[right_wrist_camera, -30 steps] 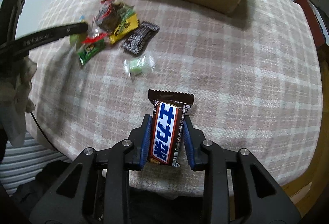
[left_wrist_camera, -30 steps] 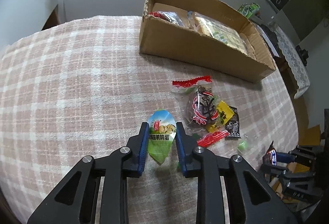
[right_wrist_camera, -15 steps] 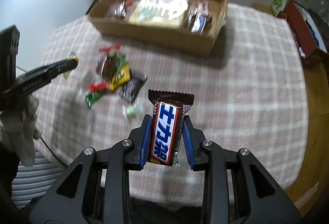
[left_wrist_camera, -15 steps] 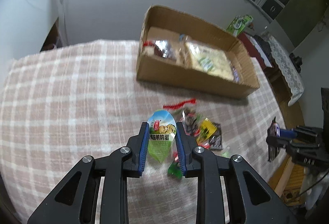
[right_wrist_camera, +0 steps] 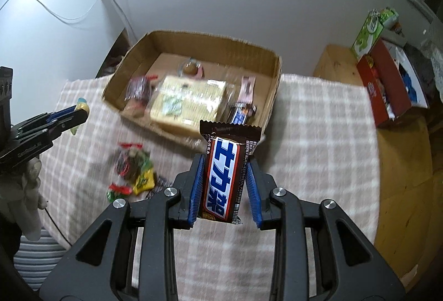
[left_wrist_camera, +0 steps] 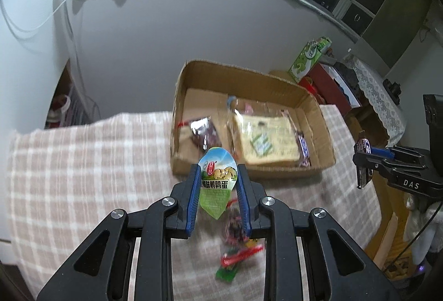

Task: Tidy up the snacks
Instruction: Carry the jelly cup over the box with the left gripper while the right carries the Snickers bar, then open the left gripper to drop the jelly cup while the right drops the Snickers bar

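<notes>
My left gripper (left_wrist_camera: 218, 184) is shut on a green quail-egg snack packet (left_wrist_camera: 217, 182) and holds it in the air before the open cardboard box (left_wrist_camera: 313, 104). My right gripper (right_wrist_camera: 224, 179) is shut on a brown and blue chocolate bar (right_wrist_camera: 225, 176), raised above the table near the box (right_wrist_camera: 274, 79). The box holds a large cracker pack (right_wrist_camera: 188, 101), a dark red packet (left_wrist_camera: 205, 132) and small bars (right_wrist_camera: 241, 110). Several loose snacks (right_wrist_camera: 134, 171) lie on the checked tablecloth (right_wrist_camera: 318, 135); they also show in the left wrist view (left_wrist_camera: 235, 245).
A white wall (left_wrist_camera: 138, 38) stands behind the box. A green carton (right_wrist_camera: 371, 30) and a red box (right_wrist_camera: 387, 85) sit on a wooden stand at the right. The table's right edge drops to a wood floor (right_wrist_camera: 401, 190).
Both grippers have risen and moved toward the box with their snacks. The box now looks nearer and its inside shows more fully.
</notes>
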Available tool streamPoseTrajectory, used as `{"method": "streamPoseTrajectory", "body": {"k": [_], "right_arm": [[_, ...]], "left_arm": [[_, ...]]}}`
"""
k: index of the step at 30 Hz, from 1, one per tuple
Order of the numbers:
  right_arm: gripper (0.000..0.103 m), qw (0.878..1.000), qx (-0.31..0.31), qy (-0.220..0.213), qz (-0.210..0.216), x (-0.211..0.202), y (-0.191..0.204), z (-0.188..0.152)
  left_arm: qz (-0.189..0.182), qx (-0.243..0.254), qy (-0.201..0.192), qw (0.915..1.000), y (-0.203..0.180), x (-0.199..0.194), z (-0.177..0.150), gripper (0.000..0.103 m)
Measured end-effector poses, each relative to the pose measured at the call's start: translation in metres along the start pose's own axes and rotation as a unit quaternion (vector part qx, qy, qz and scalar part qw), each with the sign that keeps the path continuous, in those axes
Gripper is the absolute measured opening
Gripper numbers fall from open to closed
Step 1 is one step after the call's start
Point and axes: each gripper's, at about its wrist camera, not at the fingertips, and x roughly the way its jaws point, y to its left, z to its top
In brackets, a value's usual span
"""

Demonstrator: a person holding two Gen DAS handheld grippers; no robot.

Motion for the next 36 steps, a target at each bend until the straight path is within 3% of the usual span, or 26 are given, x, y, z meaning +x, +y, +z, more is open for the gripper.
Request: {"method": "streamPoseTrajectory", "body": {"k": [18,36], "right_arm": [[0.031,1.0,-0.012,-0.004,-0.026,0.041,-0.021,0.069],[0.031,1.0,-0.007,0.016,-0.015,0.069,-0.026,0.087]], "left_arm": [[-0.003,0.017,-0.001,0.9999,-0.006,0.038,0.057,0.023],[0.013,0.026,0.01,0.9995,-0.01,0.057,0.07,0.024]]}}
